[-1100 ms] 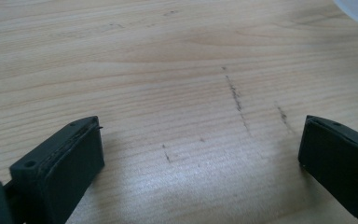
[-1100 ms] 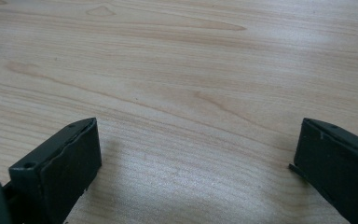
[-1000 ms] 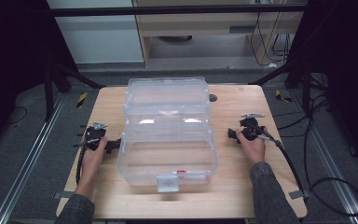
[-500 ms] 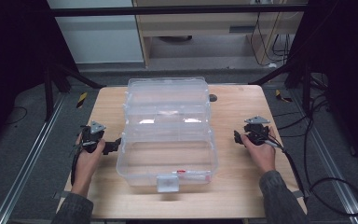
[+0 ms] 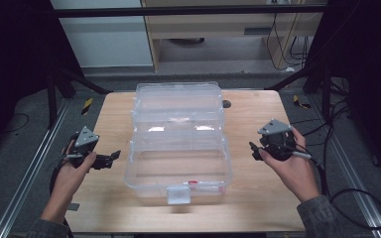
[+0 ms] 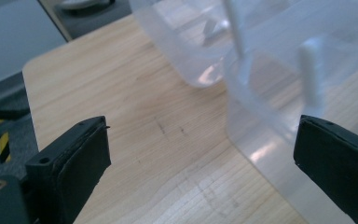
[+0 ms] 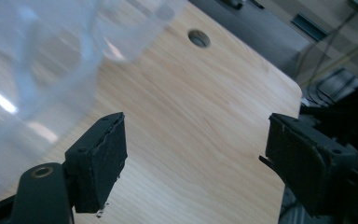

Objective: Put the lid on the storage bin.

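Both tongs, left tongs and right tongs, are spread and hold nothing beside the clear box in mid-frame; probably the next move is to grasp its sides.

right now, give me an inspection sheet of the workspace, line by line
surface: wooden table, bare apart from the box; round hole near the far edge
job's things: clear plastic box, lid open, a small red-marked item inside near the front
clutter: nothing seen
grippers: left gripper and right gripper both open, hand-held either side of the box, apart from it
cables: black cable trails from the right gripper off the table
surroundings: dark frame, grey floor, cabinet behind
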Demonstrator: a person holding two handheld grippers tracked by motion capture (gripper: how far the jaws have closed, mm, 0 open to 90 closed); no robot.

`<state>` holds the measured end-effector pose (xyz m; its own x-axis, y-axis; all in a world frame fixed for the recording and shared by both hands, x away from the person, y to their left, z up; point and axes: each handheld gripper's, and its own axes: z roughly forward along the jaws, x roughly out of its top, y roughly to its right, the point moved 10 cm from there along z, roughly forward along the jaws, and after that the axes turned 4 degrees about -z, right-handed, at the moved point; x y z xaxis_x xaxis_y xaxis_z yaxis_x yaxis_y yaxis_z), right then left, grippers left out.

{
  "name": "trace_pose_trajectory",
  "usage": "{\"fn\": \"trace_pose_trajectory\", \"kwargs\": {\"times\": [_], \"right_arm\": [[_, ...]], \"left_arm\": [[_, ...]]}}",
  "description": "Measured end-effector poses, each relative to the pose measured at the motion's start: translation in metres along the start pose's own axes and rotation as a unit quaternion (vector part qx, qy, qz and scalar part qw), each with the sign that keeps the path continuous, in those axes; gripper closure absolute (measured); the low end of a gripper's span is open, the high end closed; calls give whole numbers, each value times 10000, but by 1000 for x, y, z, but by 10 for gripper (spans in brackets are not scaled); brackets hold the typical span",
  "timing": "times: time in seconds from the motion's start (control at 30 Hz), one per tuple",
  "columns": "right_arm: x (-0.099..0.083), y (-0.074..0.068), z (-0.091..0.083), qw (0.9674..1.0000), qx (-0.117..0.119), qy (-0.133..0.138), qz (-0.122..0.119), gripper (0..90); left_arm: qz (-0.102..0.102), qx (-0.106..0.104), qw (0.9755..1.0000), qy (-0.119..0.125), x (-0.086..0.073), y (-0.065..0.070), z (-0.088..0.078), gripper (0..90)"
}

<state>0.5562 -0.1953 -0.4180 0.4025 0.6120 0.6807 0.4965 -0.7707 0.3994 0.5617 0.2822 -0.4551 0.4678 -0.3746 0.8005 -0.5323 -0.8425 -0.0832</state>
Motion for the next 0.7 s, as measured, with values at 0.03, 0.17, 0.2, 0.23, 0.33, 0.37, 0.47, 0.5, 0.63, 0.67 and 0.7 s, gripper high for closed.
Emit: {"fn": "trace_pose_trajectory", "kwargs": {"times": [0.03, 0.17, 0.2, 0.23, 0.33, 0.37, 0.47, 0.5, 0.63, 0.67, 0.7], "right_arm": [[9, 0, -1, 10000, 81, 28, -17, 194], [44, -3, 3, 9988, 479, 109, -91, 174], [49, -4, 5, 9983, 550, 121, -118, 176], [55, -5, 8, 9979, 617, 103, -143, 184], [66, -8, 12, 9970, 714, 102, -267, 217], [77, -11, 16, 9959, 815, 84, -382, 234], [91, -12, 17, 9950, 836, 132, -537, 292], [97, -13, 17, 9944, 858, 184, -596, 311], [111, -18, 17, 9918, 1064, 261, -662, 371], [113, -19, 17, 9911, 1111, 264, -678, 380], [116, -21, 17, 9907, 1132, 268, -706, 397]], "left_arm": [[97, -71, 9999, 89, 10, 5, -9, 30], [306, -164, 9994, 63, 23, 17, -19, 33], [372, -220, 9990, 56, 25, 21, -20, 32], [453, -321, 9984, 45, 27, 27, -21, 32], [560, -398, 9976, 29, 30, 33, -20, 34], [601, -453, 9972, -28, 35, 39, -20, 40], [627, -546, 9965, 28, 42, 46, -22, 40], [614, -613, 9962, 107, 47, 52, -22, 41], [770, -679, 9947, 96, 48, 63, -22, 42], [782, -677, 9946, 93, 49, 66, -22, 47], [808, -689, 9943, 67, 49, 68, -23, 51]]}}
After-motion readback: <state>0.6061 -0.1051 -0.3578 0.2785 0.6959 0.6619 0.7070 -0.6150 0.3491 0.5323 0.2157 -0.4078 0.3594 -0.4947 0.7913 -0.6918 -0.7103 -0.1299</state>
